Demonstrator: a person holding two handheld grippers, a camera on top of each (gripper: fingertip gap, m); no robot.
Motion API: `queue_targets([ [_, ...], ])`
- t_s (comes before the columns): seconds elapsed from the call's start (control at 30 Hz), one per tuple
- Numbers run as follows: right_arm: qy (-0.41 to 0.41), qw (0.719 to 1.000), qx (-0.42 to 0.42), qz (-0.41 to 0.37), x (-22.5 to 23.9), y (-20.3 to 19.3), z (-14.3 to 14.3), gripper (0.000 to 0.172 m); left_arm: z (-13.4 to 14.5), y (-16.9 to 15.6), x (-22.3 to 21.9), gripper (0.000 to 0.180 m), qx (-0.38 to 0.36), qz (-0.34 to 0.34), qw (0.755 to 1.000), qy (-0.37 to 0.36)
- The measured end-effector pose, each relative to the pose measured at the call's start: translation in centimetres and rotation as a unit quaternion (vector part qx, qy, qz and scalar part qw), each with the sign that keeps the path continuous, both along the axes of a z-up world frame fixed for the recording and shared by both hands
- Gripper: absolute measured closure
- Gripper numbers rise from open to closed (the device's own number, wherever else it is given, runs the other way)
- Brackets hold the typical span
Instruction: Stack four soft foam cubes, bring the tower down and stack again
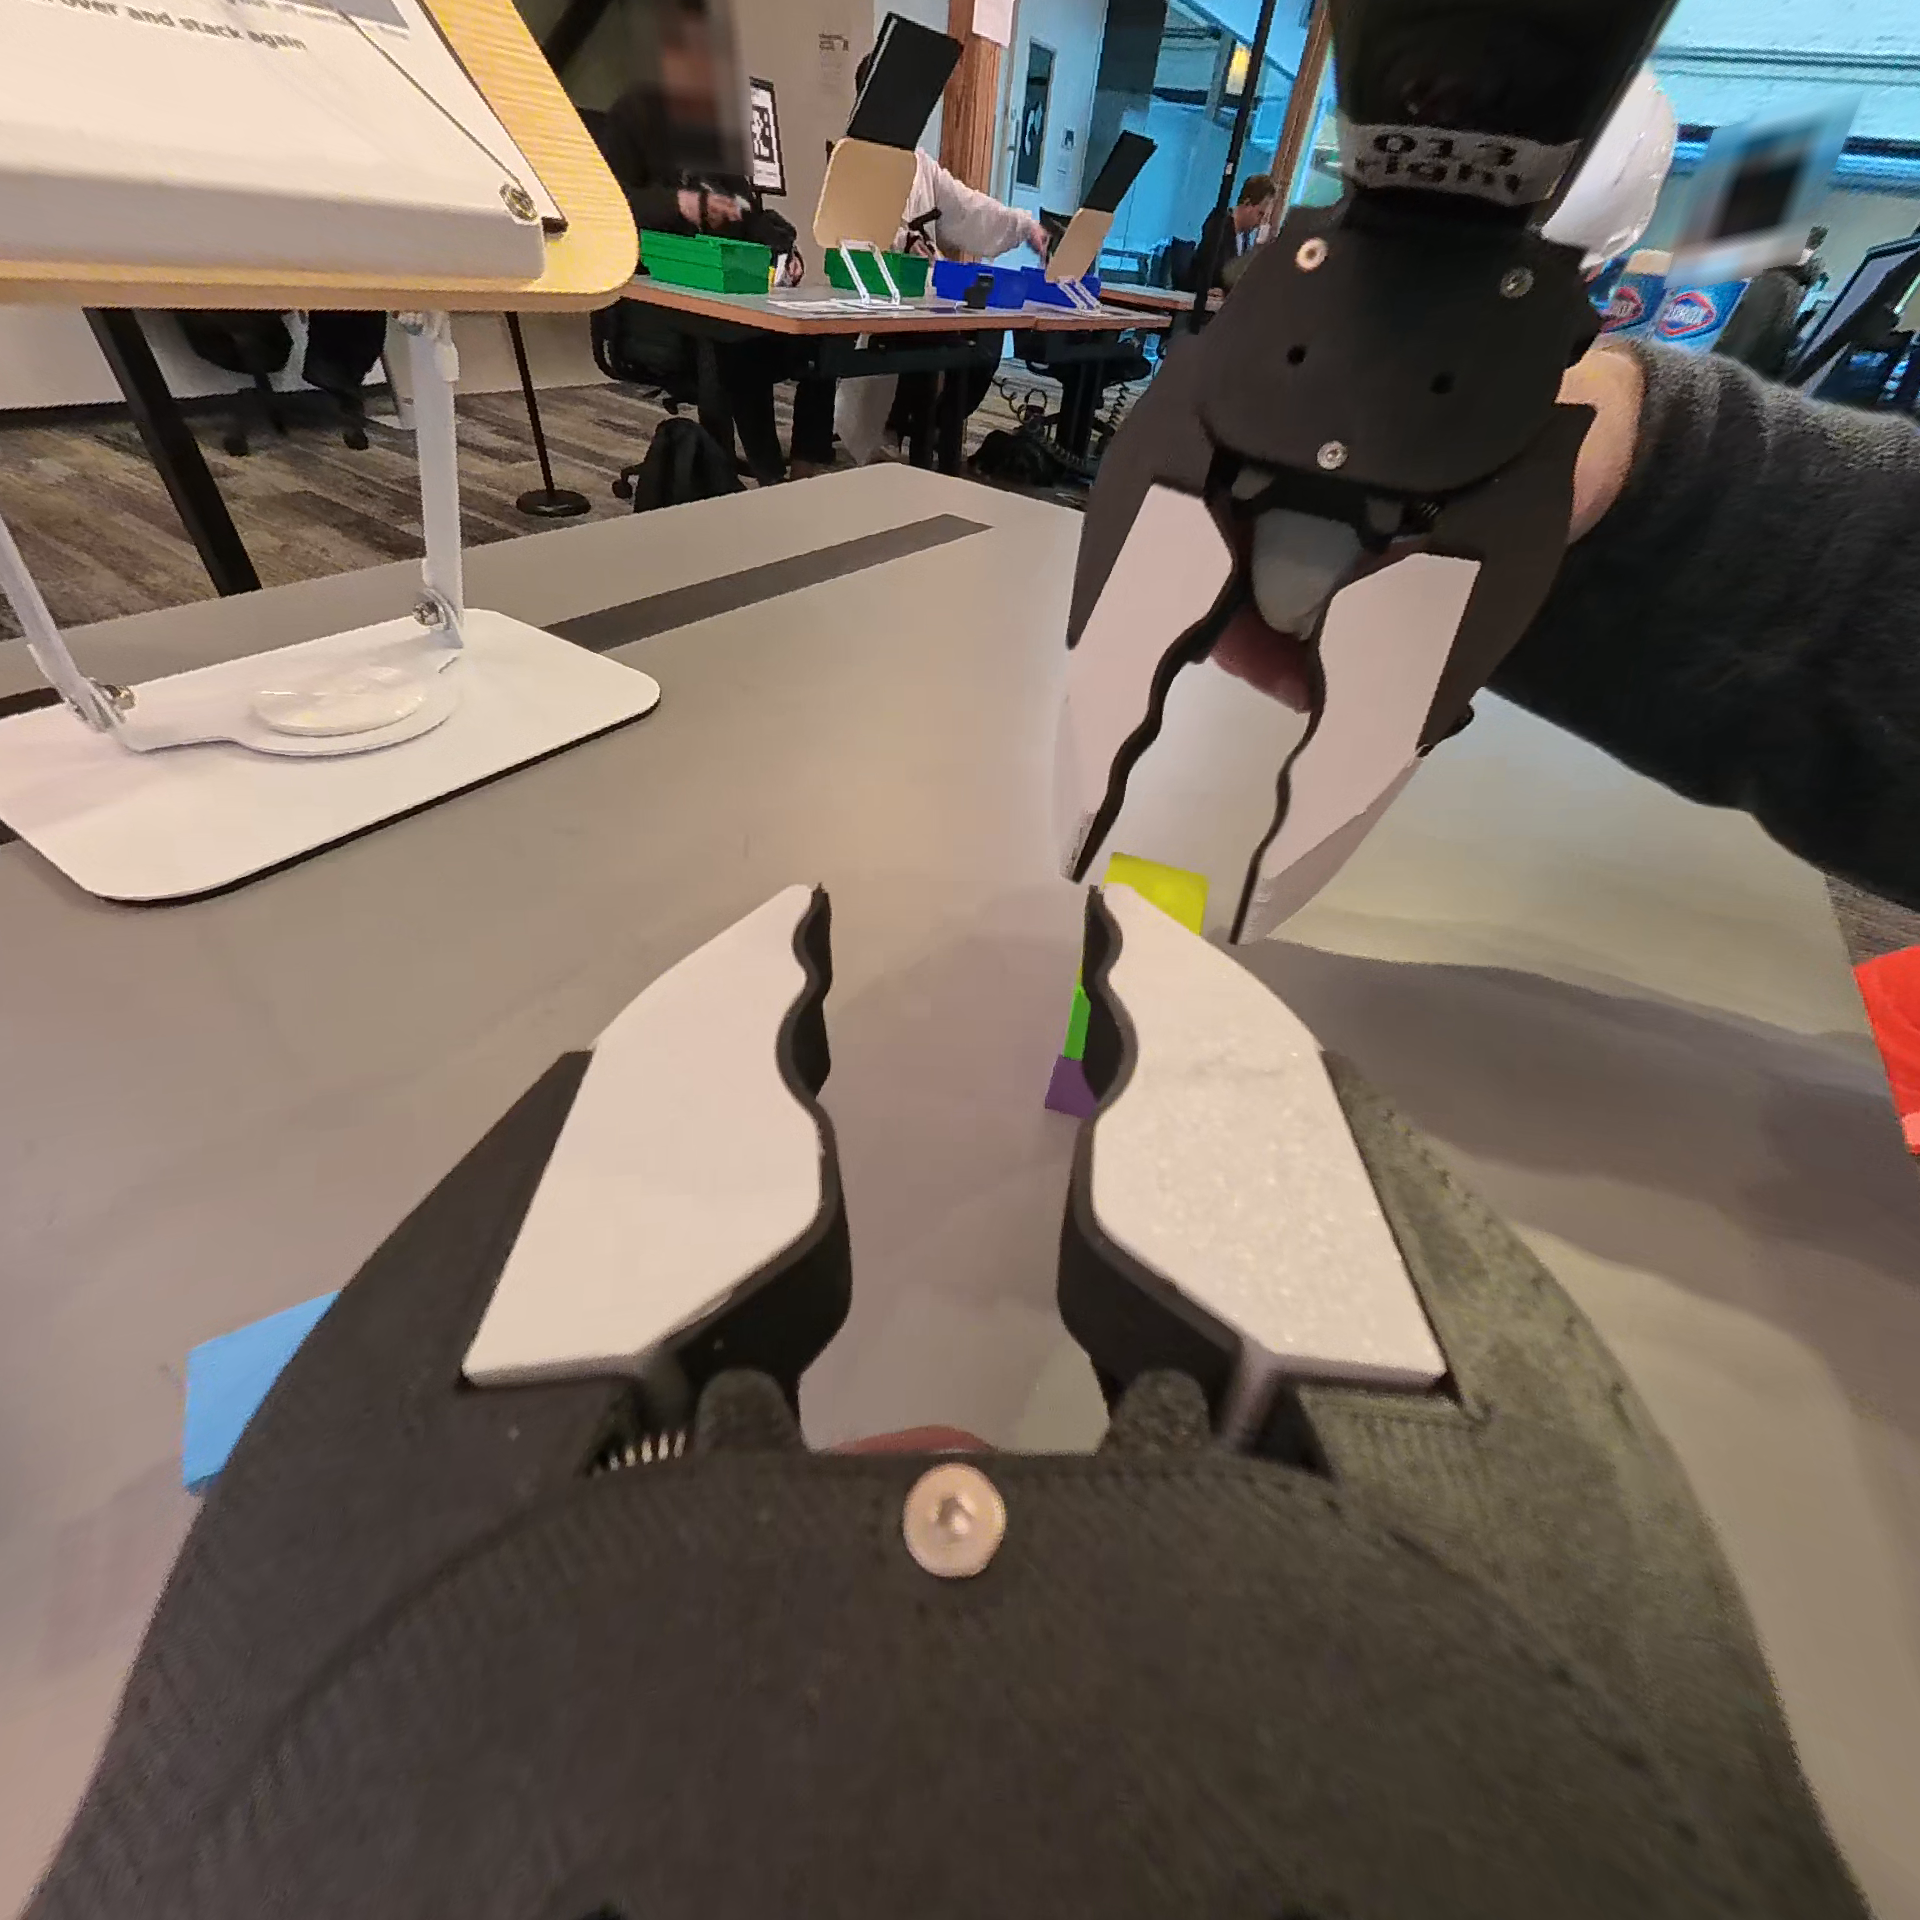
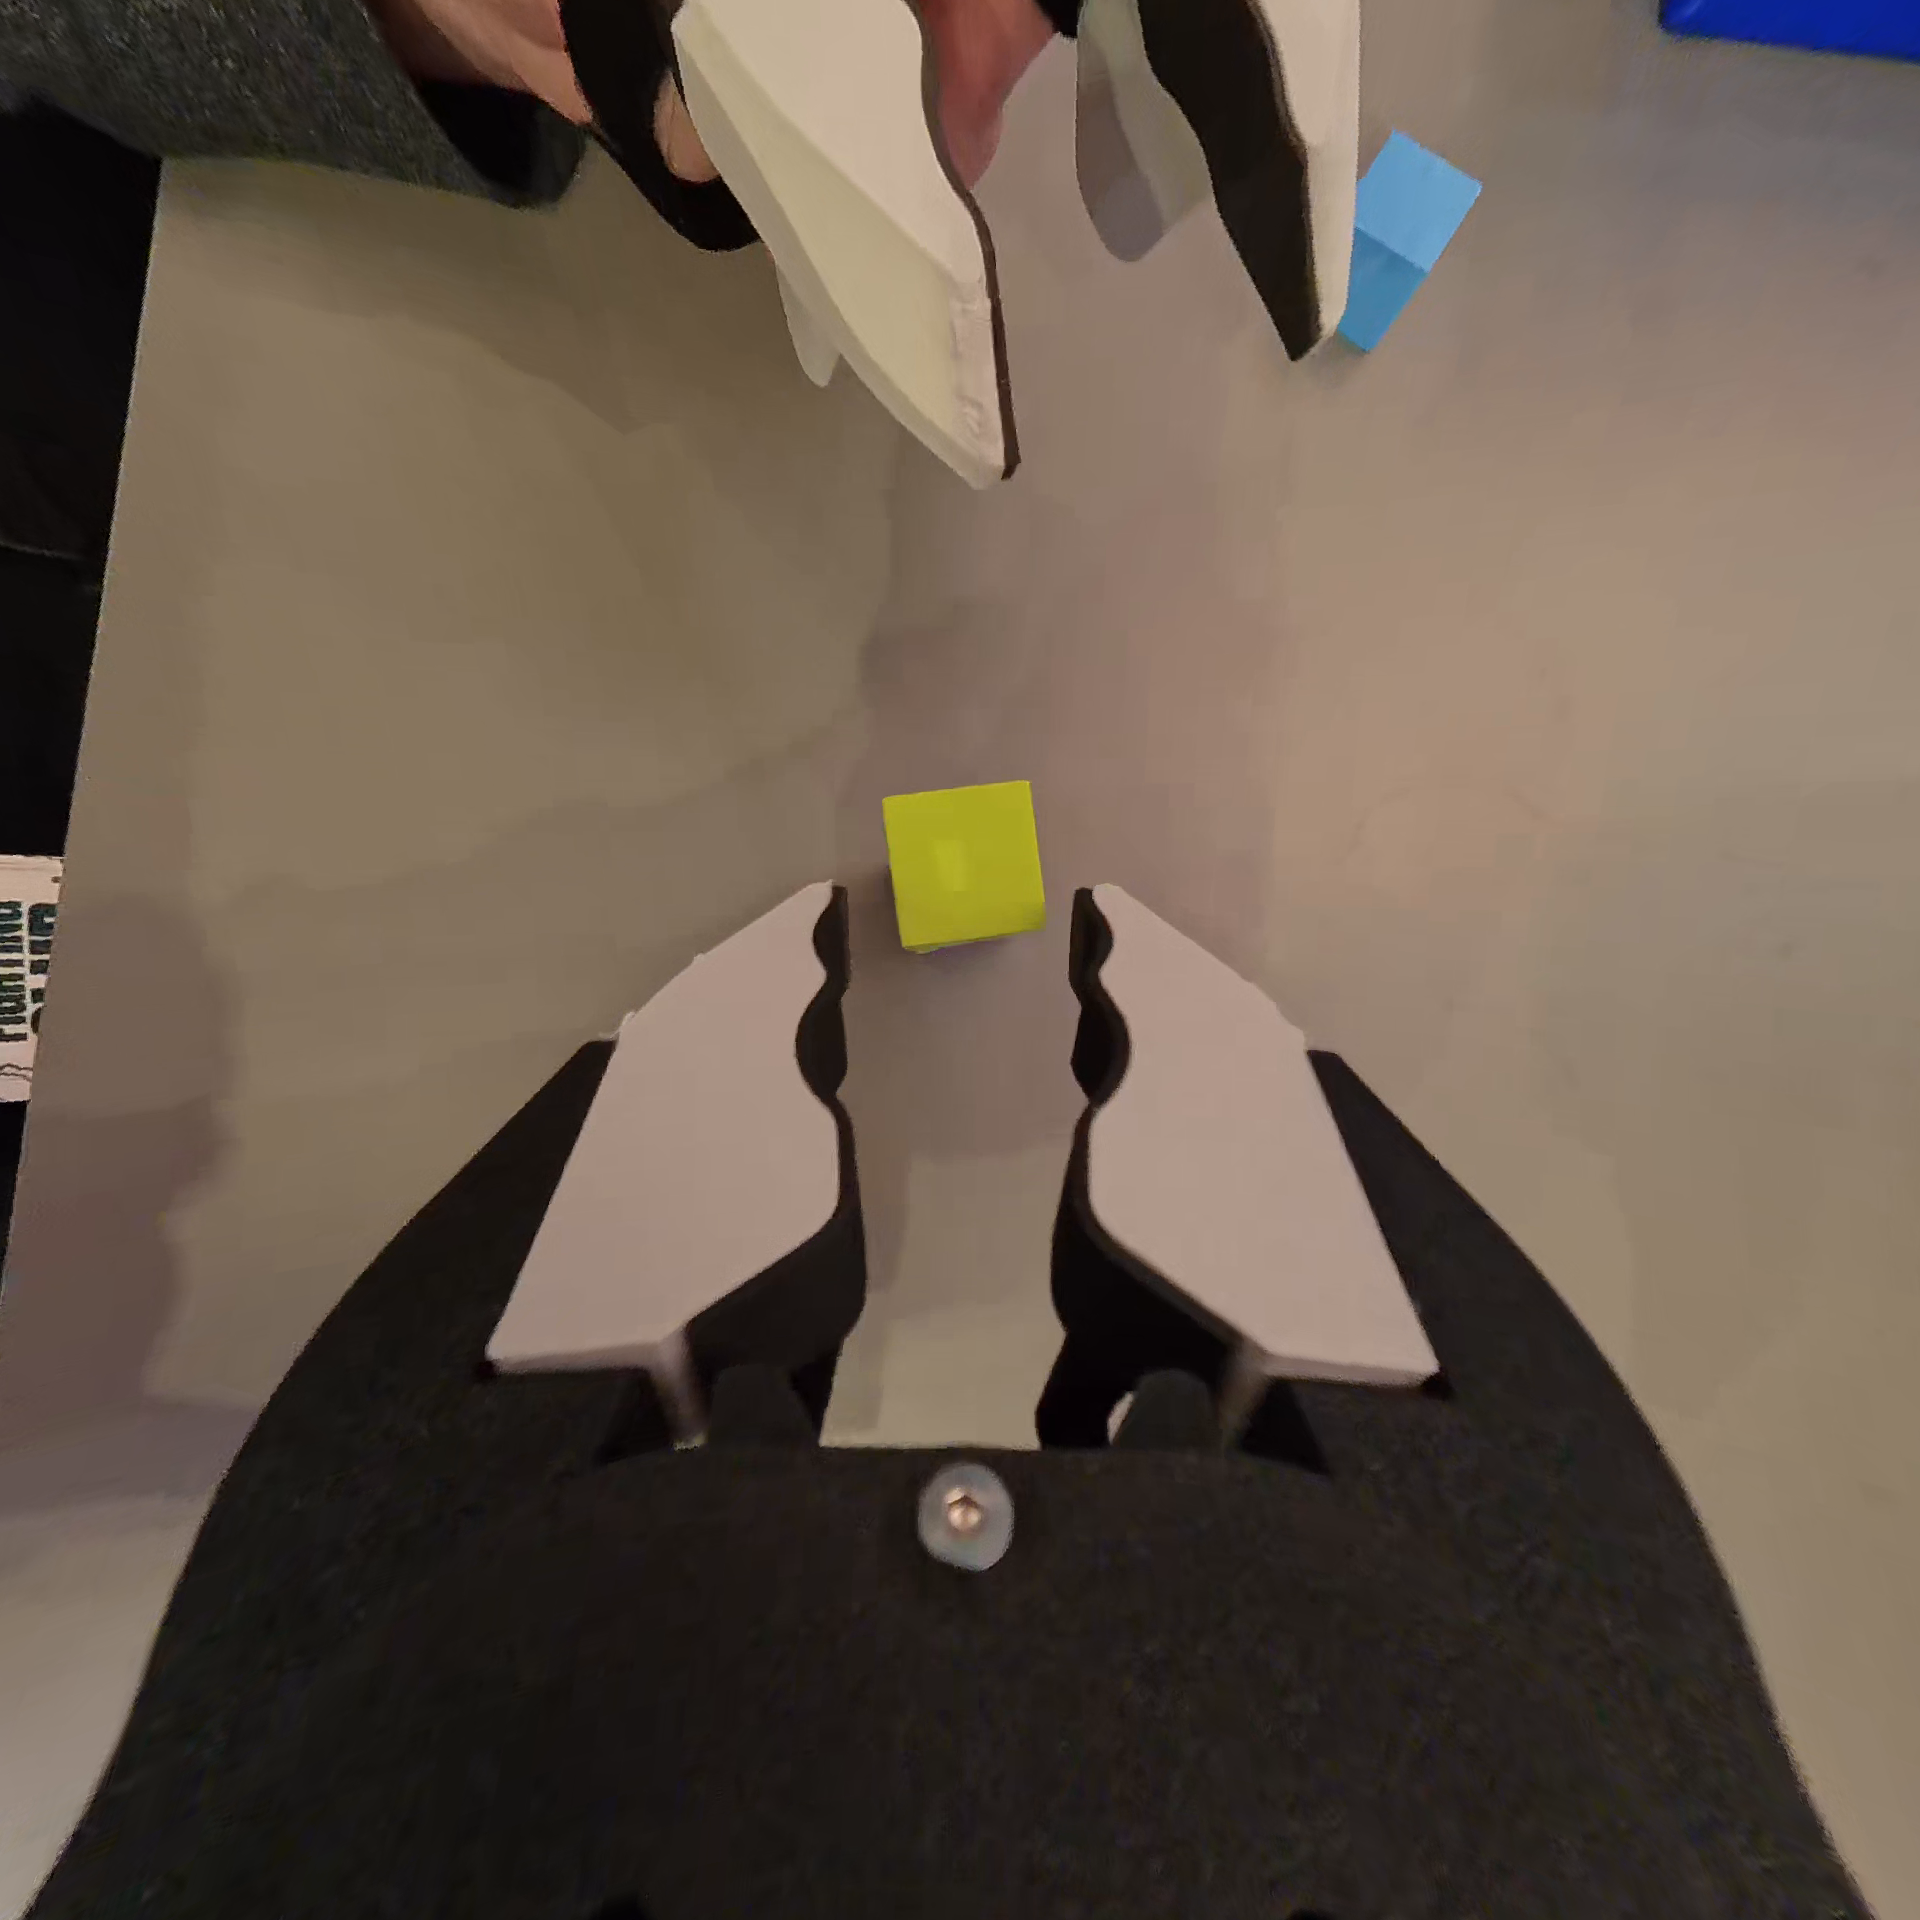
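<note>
Three foam cubes stand stacked on a grey table (image 2: 1455,727): a yellow cube (image 2: 961,862) on top, a green cube (image 1: 1077,1023) beneath it and a purple cube (image 1: 1068,1086) at the base, the lower two showing only as slivers past the left gripper's finger in the left wrist view. The right gripper (image 2: 961,904) hangs directly above the tower, jaws spread and empty, its pads standing clear of the yellow cube on either side. The left gripper (image 1: 956,904) is likewise parted and holds nothing; seen from the right wrist view it sits at 12 o'clock from the tower, tips off the table. A fourth piece, a blue cube (image 2: 1403,239), lies apart at about 1 o'clock from the tower in that view, just beside the left gripper's far finger. A white tablet stand (image 1: 312,727) occupies the table at 10 o'clock in the left wrist view. Being soft foam, the cubes are likely very light and will give under pressure, so a hard squeeze could deform one and a careless nudge could topple the column. The surest hold on the blue cube is probably across two opposite flat faces near mid-height, closing only until the pads bite, then a level, slow descent onto the yellow top.
</note>
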State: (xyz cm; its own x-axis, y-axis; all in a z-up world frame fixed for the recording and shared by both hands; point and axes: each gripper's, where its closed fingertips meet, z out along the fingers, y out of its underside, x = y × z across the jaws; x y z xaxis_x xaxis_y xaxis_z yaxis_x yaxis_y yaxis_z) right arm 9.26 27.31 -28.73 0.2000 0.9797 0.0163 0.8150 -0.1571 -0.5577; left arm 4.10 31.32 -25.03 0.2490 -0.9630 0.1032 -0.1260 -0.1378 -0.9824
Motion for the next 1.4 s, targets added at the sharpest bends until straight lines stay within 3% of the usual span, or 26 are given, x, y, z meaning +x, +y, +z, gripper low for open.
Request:
queue_targets([
  [0.2, 0.007, 1.0, -0.002, 0.017, -0.4, -0.1, -0.3, 0.145, -0.1, 0.1, 0.0, 0.135, 0.002, 0.003, 1.0, 0.004],
  [0.7, 0.032, 0.998, -0.004, 0.048, -0.4, 0.2, 0.8, 0.145, -0.4, 0.4, 0.0, 0.137, -0.005, 0.008, 1.0, 0.006],
  [1.4, 0.027, 0.996, -0.019, 0.077, -0.3, 0.2, 0.0, 0.145, -0.7, 0.7, 0.1, 0.137, -0.012, 0.008, 1.0, 0.009],
])
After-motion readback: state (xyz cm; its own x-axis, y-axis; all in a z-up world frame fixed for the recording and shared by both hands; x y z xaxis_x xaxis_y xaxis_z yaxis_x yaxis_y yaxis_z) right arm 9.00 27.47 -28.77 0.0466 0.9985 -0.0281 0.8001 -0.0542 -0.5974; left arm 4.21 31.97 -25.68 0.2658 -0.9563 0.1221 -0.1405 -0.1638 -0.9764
